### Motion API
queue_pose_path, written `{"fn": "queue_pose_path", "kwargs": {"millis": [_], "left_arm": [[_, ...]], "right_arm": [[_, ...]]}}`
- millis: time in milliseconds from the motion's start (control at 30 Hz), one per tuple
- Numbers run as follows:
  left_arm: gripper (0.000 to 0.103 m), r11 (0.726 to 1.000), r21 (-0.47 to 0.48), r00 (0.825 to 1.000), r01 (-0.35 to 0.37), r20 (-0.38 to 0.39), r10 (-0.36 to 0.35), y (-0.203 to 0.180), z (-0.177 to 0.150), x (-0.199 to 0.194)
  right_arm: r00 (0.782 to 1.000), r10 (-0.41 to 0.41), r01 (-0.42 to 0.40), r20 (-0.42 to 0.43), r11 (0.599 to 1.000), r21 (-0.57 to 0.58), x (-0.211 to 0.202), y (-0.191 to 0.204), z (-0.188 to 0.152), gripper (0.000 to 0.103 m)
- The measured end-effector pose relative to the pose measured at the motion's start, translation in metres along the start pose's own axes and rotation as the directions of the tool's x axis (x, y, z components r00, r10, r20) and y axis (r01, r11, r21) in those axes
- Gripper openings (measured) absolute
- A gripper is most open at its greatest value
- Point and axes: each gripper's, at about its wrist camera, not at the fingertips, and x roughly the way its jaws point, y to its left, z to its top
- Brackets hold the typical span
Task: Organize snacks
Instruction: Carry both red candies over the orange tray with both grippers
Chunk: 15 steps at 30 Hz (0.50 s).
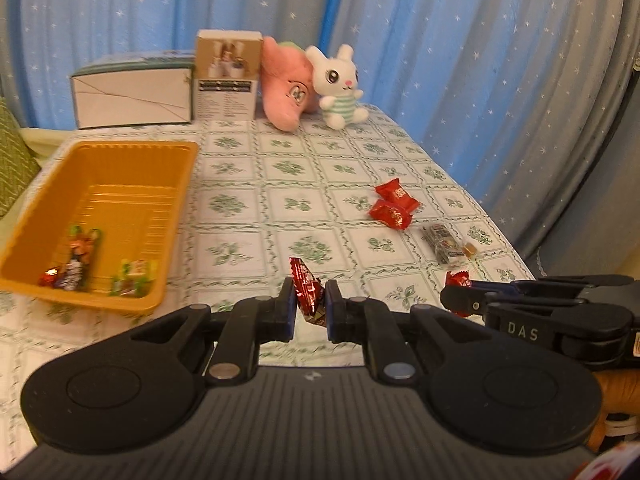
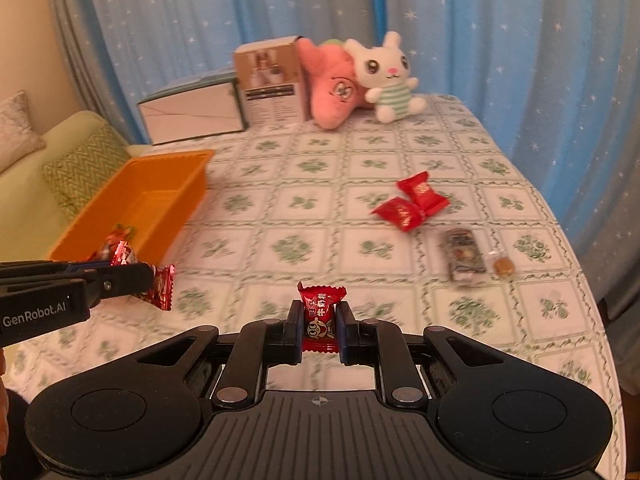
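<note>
Left tongs (image 1: 310, 308) and right tongs (image 2: 320, 330) each clamp a red candy, orange tray (image 1: 132, 160) ahead-left.

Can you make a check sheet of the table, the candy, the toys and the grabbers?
Surface: table with green-flowered cloth.
Job's things: orange tray with a few wrapped sweets inside; two red candies, a clear packet and a small caramel loose on the cloth.
Clutter: white bunny plush, pink plush, two boxes at the far edge.
Grippers: left hand-held gripper shut on a dark red candy; right hand-held gripper shut on a red candy.
Cables: nothing seen.
Surroundings: blue starry curtain, green sofa.
</note>
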Motion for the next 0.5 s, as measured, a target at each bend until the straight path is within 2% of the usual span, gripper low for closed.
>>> {"fn": "queue_pose_path", "kwargs": {"millis": [267, 500], "left_arm": [[0.012, 0.999, -0.003, 0.998, -0.054, 0.033, 0.054, 0.018, -0.011, -0.046], [0.012, 0.995, -0.020, 0.993, -0.100, 0.056, 0.101, 0.036, -0.012, -0.070]], "right_arm": [[0.999, 0.047, -0.047, 0.011, 0.997, -0.054, -0.020, 0.041, -0.006, 0.016], [0.996, 0.089, -0.086, 0.025, 0.992, -0.093, -0.027, 0.071, -0.004, 0.016]]}}
